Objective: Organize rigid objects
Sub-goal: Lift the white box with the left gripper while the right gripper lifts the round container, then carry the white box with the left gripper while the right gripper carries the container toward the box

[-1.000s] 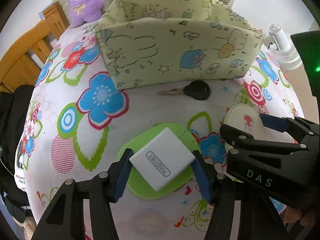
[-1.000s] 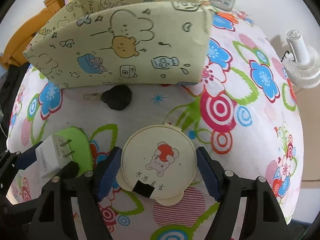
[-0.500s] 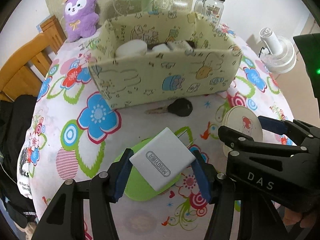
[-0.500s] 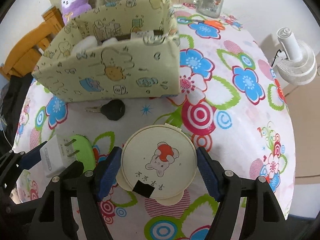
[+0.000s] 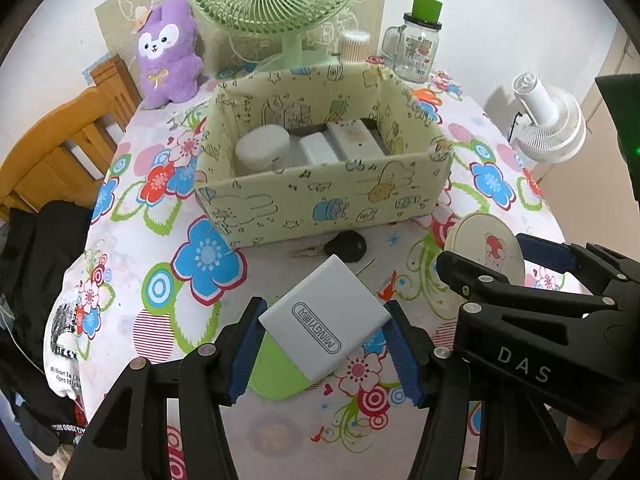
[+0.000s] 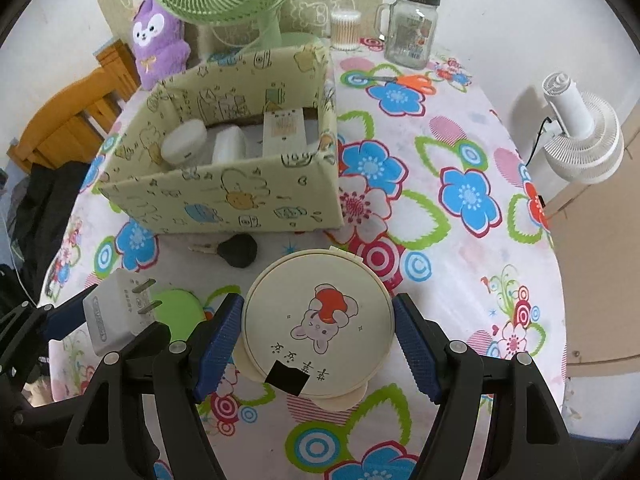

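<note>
My left gripper (image 5: 324, 344) is shut on a white plug adapter (image 5: 326, 320), held above the flowered tablecloth. The adapter (image 6: 114, 312) also shows at the left of the right wrist view, prongs pointing right. My right gripper (image 6: 316, 340) is shut on a round cream compact (image 6: 318, 322) with a bunny picture; the compact (image 5: 486, 248) appears at right in the left wrist view. A pale yellow cartoon-print box (image 5: 320, 196) stands beyond, open on top, with several white items inside. A black-headed key (image 5: 344, 246) lies in front of the box. A green disc (image 5: 276, 372) lies under the adapter.
Behind the box stand a green fan (image 5: 280, 4), a purple plush toy (image 5: 168, 52), a cotton-swab pot (image 5: 354, 46) and a glass jar with a green lid (image 5: 418, 48). A white fan (image 6: 580, 136) sits off the table's right edge. A wooden chair (image 5: 52, 152) is at left.
Both grippers have risen with their objects. The box, seen side-on before, now shows its open top and contents. The green disc stays on the cloth below.
</note>
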`<state>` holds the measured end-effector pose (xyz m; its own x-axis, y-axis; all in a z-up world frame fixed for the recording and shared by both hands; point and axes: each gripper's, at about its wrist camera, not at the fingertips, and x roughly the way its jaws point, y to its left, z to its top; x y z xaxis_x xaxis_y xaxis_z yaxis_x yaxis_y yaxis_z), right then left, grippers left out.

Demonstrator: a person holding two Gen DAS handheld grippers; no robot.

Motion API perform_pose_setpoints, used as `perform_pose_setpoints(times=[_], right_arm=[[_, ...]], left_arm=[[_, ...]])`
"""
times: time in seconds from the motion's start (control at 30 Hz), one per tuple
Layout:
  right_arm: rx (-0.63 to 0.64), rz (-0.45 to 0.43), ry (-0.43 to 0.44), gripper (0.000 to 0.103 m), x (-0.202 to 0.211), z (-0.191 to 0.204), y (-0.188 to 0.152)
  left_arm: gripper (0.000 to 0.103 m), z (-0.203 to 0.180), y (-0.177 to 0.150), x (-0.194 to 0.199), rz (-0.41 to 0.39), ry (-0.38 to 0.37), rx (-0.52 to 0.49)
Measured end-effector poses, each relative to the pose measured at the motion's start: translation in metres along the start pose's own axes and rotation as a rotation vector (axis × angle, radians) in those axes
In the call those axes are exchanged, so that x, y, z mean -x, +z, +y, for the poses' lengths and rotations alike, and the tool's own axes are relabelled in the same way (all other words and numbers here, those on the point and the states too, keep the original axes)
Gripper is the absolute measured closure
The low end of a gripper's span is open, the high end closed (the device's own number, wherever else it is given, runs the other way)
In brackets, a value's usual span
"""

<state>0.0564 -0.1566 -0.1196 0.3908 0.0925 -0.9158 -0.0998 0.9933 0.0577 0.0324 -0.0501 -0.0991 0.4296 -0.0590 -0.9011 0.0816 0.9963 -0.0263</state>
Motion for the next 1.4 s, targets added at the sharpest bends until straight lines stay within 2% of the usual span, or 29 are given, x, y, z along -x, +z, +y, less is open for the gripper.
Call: perform_pose_setpoints(times=[0.6,1.4], right_arm=[[0.019,-0.078,0.008,0.027,0.047,0.004,0.019],[0.033,-0.123,0.0,0.026,0.063,0.018,0.044]], left_arm=[[0.042,-0.001,0.017,0.043,-0.068,0.035,0.009],[0.042,0.015,0.041,0.05,-0.103,0.032,0.002]])
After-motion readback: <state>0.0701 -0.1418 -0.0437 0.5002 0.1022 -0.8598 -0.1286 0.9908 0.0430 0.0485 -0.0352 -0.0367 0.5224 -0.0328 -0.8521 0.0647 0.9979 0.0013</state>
